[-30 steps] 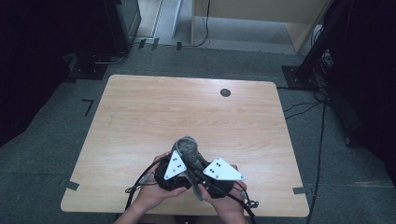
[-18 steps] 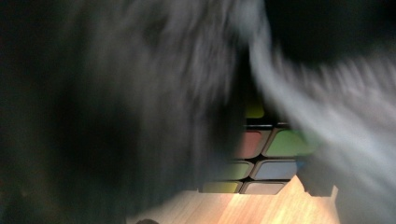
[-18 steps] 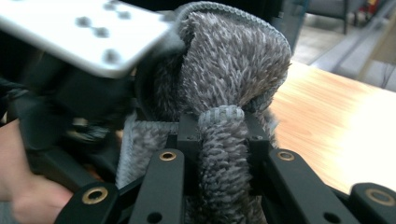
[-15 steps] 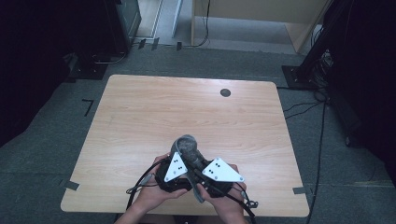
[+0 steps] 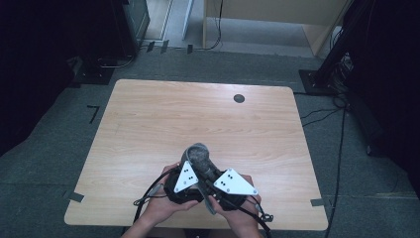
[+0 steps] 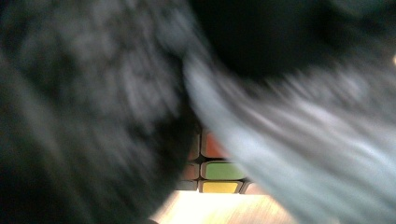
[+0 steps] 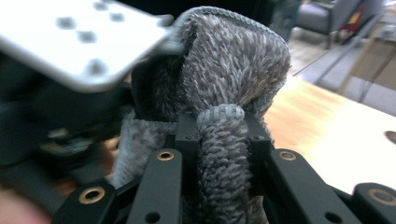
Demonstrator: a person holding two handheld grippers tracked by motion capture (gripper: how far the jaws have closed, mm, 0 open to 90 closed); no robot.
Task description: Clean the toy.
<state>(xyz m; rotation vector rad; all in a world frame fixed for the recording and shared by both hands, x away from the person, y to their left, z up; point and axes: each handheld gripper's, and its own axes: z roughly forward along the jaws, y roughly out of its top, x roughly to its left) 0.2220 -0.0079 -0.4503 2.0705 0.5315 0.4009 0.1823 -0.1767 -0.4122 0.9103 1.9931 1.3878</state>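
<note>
**Both tools pinch a grey fuzzy cloth at the near edge of the table**

The right tool (image 7: pixel 219 140) has its two black jaws pressed against a bunched fold of the grey cloth (image 7: pixel 233 60). In the right gripper view the fold stands upright between the jaws, and the rest of the cloth swells above them in a rounded, fluffy hump with a stitched hem along its top. Just to the left of that hump sits the other tool's grey plate (image 7: pixel 79 37), close against the cloth.

The left tool (image 5: pixel 185 178) has its jaws drawn together. In the left gripper view the cloth lies right against the lens as a dark and pale blur, so the pads themselves cannot be made out; through a gap in the folds a puzzle cube (image 6: pixel 215 170) shows red, green and yellow squares, with pale wood below it.

From the high view the two tools sit side by side, nearly touching, each held in one of the person's hands, with the cloth rising between and just beyond their white plates. Black cables trail from them toward the near edge. The wooden table (image 5: pixel 148 129) carries a small dark round hole (image 5: pixel 239 98) near its far edge, well apart from the tools. Grey carpet surrounds the table.
</note>
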